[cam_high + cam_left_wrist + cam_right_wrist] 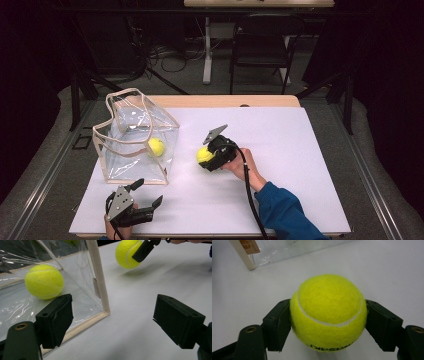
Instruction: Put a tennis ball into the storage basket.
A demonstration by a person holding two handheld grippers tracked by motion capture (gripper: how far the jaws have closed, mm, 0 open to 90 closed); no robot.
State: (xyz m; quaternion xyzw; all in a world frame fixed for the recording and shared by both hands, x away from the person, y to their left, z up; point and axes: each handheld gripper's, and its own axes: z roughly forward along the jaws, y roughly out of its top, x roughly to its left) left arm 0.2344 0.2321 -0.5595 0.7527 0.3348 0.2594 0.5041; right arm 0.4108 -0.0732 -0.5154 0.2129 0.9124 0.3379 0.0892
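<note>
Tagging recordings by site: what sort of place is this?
Likely a lab recording booth: a white-covered table ringed by dark curtains, loose cables on the floor behind, and a folding chair at a second desk.

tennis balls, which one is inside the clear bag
The tennis ball on the left, lying on the floor of the clear bag near its right wall. The other tennis ball is outside on the white table, clamped in the right tool.

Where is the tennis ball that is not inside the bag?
In the high view, the ball sits mid-table between the jaws of the right hand-held gripper, right of the clear bag.
</note>
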